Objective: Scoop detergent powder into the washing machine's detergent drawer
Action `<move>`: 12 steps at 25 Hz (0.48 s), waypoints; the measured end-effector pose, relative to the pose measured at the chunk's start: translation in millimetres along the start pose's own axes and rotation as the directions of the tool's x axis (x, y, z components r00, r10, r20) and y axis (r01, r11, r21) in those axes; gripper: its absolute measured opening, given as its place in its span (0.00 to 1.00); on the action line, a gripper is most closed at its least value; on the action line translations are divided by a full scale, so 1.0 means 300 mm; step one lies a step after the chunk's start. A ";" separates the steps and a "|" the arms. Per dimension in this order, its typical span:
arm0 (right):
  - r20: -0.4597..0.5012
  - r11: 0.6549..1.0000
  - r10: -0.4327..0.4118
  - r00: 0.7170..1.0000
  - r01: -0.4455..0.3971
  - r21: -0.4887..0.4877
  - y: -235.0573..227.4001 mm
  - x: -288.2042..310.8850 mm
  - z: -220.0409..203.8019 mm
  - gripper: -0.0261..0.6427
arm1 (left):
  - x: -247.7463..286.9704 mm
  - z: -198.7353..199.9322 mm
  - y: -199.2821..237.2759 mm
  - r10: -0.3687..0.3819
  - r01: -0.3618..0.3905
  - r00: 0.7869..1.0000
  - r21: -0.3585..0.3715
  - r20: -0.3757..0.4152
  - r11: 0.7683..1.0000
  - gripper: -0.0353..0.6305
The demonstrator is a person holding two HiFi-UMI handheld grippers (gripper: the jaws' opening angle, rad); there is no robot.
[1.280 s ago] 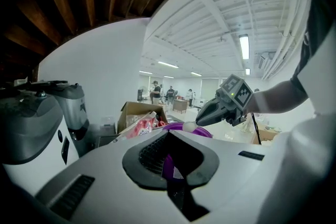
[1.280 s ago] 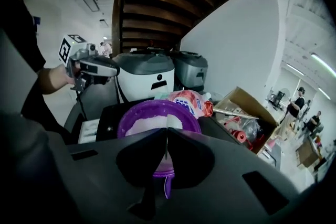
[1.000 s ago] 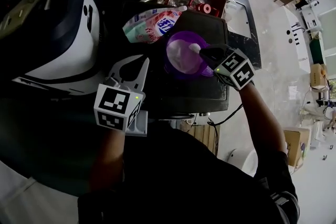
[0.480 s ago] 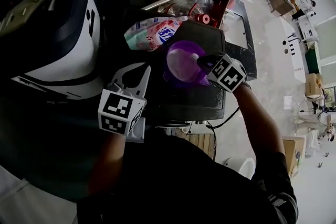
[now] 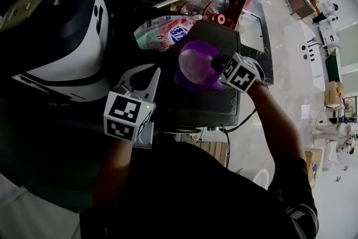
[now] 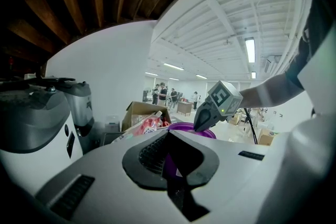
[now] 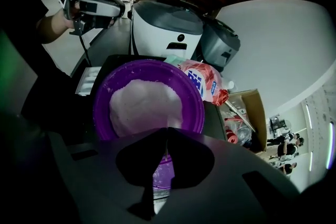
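Left gripper (image 5: 140,76): white forked shell. Black ribbed pads (image 6: 152,152) line the inner jaw faces, and a narrow dark slot (image 6: 71,196) sits on each outer jaw face. Left marker cube (image 5: 127,116) behind the jaws is white with black squares, with a green light (image 5: 146,107) on its jaw-side edge. Right gripper (image 5: 216,64): dark grey jaws with black pads. Right marker cube (image 5: 241,73) sits behind the jaws, same pattern, also with a green lamp (image 6: 224,110). Person wears a dark short-sleeved top (image 5: 184,193).
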State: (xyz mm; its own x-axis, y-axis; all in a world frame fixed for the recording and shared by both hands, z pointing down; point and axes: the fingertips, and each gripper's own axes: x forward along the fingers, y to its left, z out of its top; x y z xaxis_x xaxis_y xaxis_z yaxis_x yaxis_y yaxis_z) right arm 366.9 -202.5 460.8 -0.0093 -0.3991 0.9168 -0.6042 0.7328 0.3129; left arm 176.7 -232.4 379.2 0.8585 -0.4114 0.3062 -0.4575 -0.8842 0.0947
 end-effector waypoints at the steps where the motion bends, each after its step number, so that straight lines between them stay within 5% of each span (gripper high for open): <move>1: -0.006 1.000 0.008 1.000 -0.008 -0.002 0.002 0.004 -0.002 0.07 | -0.003 -0.002 0.000 0.002 -0.002 1.000 -0.001 0.000 1.000 0.06; 12: -0.061 0.998 0.054 0.997 -0.055 -0.018 0.026 0.033 -0.025 0.07 | -0.028 -0.032 -0.003 0.016 -0.016 1.000 -0.018 -0.011 1.000 0.07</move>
State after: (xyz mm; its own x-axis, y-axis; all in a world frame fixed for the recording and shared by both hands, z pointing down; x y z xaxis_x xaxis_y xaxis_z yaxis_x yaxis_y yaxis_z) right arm 368.0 -196.6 474.2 0.0068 -0.3244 0.9459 -0.5885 0.7635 0.2660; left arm 167.9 -226.1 385.6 0.8486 -0.4230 0.3178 -0.4753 -0.8733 0.1068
